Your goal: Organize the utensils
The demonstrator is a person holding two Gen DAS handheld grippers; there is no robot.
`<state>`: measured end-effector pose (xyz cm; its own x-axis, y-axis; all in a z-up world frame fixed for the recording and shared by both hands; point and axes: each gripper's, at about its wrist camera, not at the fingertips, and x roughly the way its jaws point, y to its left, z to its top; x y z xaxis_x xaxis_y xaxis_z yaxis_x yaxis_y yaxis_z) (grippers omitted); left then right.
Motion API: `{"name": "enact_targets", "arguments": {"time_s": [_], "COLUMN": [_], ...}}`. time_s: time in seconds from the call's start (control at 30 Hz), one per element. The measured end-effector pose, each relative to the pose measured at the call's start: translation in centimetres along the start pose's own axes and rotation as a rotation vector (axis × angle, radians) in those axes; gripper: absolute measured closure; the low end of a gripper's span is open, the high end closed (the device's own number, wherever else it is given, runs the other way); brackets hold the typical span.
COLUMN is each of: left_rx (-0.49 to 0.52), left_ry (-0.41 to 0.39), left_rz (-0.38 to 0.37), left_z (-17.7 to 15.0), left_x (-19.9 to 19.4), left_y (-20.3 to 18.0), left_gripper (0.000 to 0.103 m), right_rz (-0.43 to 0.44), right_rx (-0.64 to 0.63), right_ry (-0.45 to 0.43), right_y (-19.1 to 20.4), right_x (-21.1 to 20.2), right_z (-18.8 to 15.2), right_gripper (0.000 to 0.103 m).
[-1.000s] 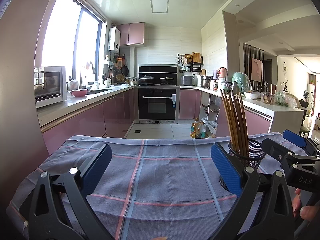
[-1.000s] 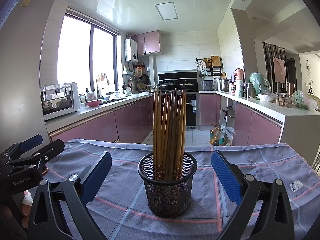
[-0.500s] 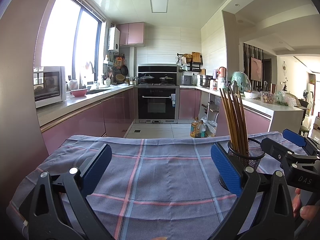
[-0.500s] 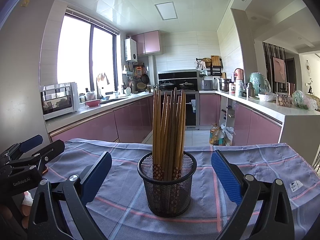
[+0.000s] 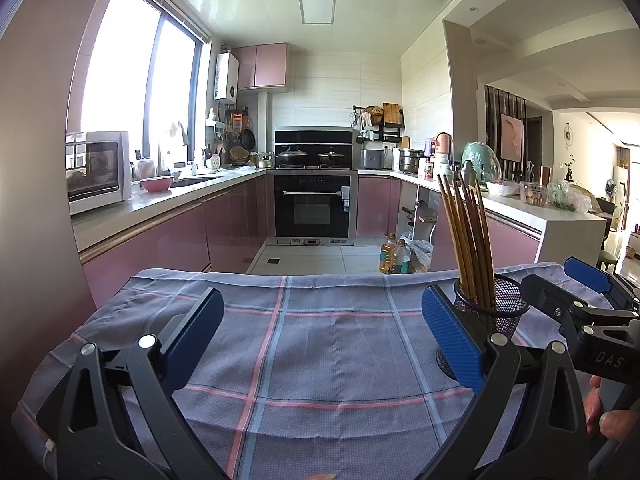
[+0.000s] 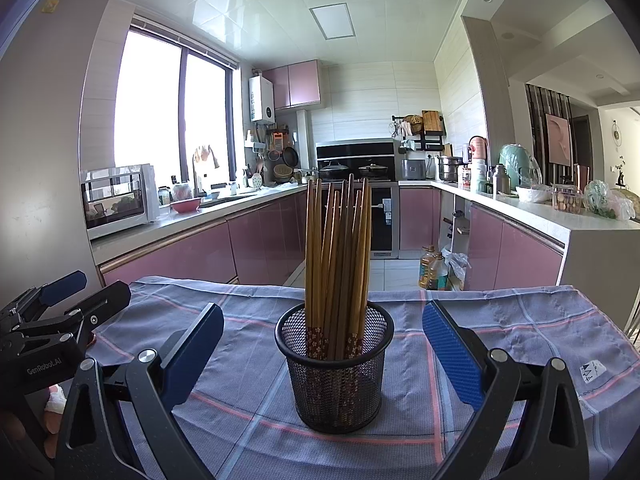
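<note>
Left wrist view: the left tool (image 5: 322, 334) hovers low and level over the checked cloth (image 5: 320, 344) on the surface, its 2 blue pads spread wide with nothing between them. At right stands the mesh holder (image 5: 498, 312) of chopsticks (image 5: 466, 240), with the right tool (image 5: 576, 292) beside it; all matches 1 second ago.

Right wrist view: the right tool (image 6: 322, 354) is also spread wide, its pads flanking the mesh holder (image 6: 335, 368) without touching. Chopsticks (image 6: 338, 256) stand upright inside, nearly unchanged. The left tool (image 6: 68, 304) sits at far left.
</note>
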<state>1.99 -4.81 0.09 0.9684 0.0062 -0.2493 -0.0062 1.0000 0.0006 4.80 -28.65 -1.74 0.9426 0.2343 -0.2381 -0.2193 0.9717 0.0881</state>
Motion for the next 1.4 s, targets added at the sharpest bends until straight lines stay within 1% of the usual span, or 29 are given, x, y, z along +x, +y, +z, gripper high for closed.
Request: {"name": "enact_targets", "arguments": {"time_s": [0.73, 1.4], "left_rx": [0.000, 0.004], "left_ry": [0.000, 0.003], "left_rz": [0.000, -0.005], "left_z": [0.03, -0.62], "left_x": [-0.05, 0.41], "left_y": [0.12, -0.27], "left_gripper": [0.006, 0.006], "right_rz": [-0.003, -0.001], "right_rx": [0.001, 0.002], "right_ry": [0.001, 0.002], "right_y": [-0.03, -0.06], "right_x": [-0.05, -0.06], "right_z": [0.02, 0.05], "right_gripper": [0.007, 0.007]}}
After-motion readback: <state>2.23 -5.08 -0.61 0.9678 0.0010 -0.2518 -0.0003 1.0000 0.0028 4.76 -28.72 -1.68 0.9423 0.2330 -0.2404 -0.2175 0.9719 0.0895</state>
